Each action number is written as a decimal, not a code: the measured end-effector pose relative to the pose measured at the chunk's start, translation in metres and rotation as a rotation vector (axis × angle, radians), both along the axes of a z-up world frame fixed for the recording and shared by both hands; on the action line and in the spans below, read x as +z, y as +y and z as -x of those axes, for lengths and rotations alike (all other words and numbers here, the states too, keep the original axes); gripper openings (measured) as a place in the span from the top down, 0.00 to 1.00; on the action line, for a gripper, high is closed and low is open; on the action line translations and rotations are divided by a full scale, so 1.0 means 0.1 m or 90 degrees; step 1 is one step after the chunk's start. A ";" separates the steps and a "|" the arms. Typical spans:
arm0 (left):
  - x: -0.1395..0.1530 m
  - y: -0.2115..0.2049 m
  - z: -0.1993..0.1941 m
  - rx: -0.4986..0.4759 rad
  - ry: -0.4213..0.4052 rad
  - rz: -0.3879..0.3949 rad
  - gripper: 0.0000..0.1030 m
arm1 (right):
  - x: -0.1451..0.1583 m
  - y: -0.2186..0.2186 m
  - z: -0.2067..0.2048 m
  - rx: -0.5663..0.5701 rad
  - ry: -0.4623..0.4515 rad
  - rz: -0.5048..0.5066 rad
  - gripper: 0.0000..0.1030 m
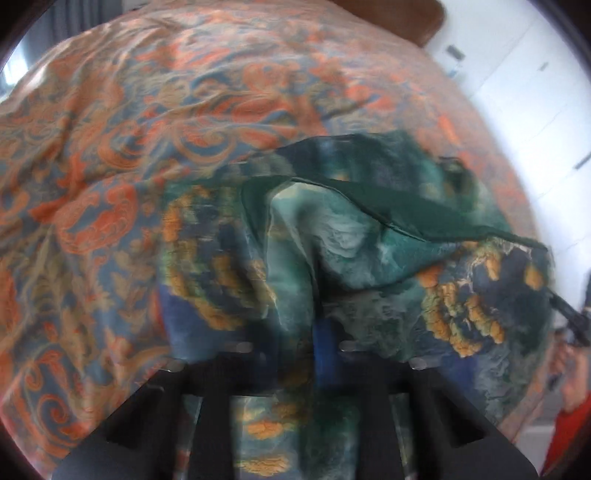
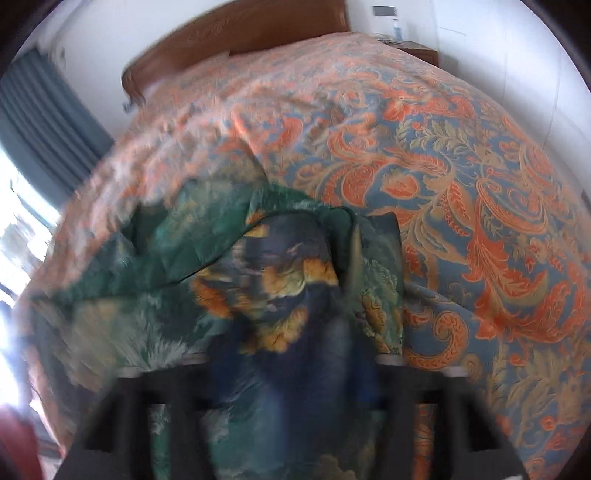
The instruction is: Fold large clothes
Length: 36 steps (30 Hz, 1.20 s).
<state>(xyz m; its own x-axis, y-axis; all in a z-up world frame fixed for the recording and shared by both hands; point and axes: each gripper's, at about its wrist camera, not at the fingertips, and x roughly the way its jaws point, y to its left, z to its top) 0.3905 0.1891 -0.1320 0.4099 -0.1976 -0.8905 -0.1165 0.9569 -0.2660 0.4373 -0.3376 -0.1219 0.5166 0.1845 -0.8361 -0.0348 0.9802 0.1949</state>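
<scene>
A large silky garment (image 1: 369, 251) in green, dark blue and orange print hangs bunched over the bed; it also shows in the right wrist view (image 2: 266, 280). My left gripper (image 1: 295, 354) is shut on its fabric, which drapes over and hides the fingertips. My right gripper (image 2: 295, 354) is likewise shut on the garment, its fingers covered by the cloth. The garment spans between the two grippers, lifted above the bedspread. The other gripper's dark tip (image 1: 570, 317) shows at the right edge of the left wrist view.
A bed with an orange and blue paisley bedspread (image 2: 461, 177) fills both views. A brown wooden headboard (image 2: 236, 33) stands at the far end, a nightstand (image 2: 417, 50) beside it. Blue curtains (image 2: 44, 122) hang at the left. White wardrobe doors (image 1: 524, 92) stand on the right.
</scene>
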 end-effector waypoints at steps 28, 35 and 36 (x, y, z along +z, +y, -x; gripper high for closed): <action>-0.47 0.06 -0.69 0.102 -0.163 -0.157 0.89 | -0.13 0.40 -1.01 -0.032 -0.146 0.202 0.90; -0.69 0.08 -0.69 0.113 -0.171 -0.133 0.85 | -0.59 0.32 -1.09 -0.031 -0.124 0.144 0.85; -0.72 0.08 -0.69 0.114 -0.175 -0.133 0.84 | -0.63 0.28 -1.11 -0.033 -0.123 0.134 0.84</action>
